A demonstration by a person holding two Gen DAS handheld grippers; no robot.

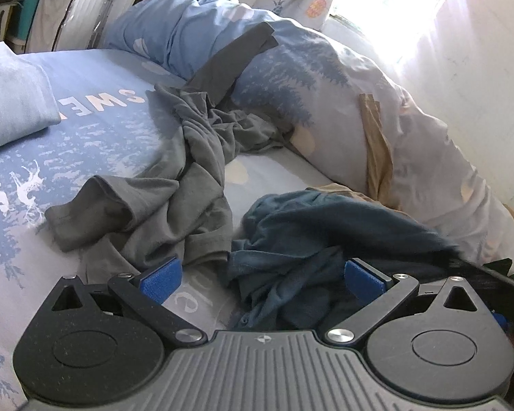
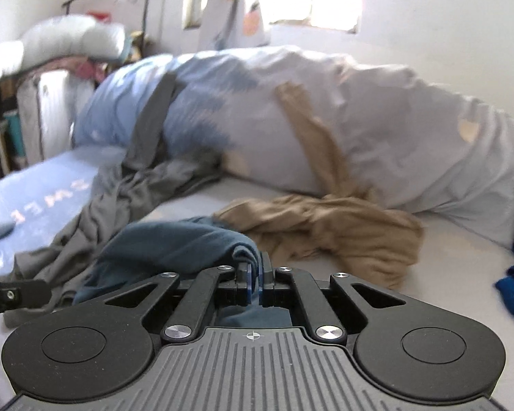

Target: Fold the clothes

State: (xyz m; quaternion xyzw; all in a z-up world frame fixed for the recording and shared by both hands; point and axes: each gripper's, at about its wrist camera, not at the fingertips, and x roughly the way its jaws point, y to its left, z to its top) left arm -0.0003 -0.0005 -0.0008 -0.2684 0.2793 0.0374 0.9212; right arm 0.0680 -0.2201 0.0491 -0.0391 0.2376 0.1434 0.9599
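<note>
Left tongs [image 1: 262,279]: spread wide, hovering at the teal shirt's [image 1: 311,239] near edge.
Grey shirt [image 1: 174,202]: crumpled on the bed [image 1: 85,130], left.
Right tongs [image 2: 256,274]: pinching the teal shirt's fold.
Tan garment [image 2: 342,229]: right, far.

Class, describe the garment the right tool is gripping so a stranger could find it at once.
Start at the big rolled duvet along the far side of the bed. In front of it lie three crumpled garments; the middle one is the dark teal shirt, pinched by the right tool. It sits between the grey shirt and the tan shirt.
</note>
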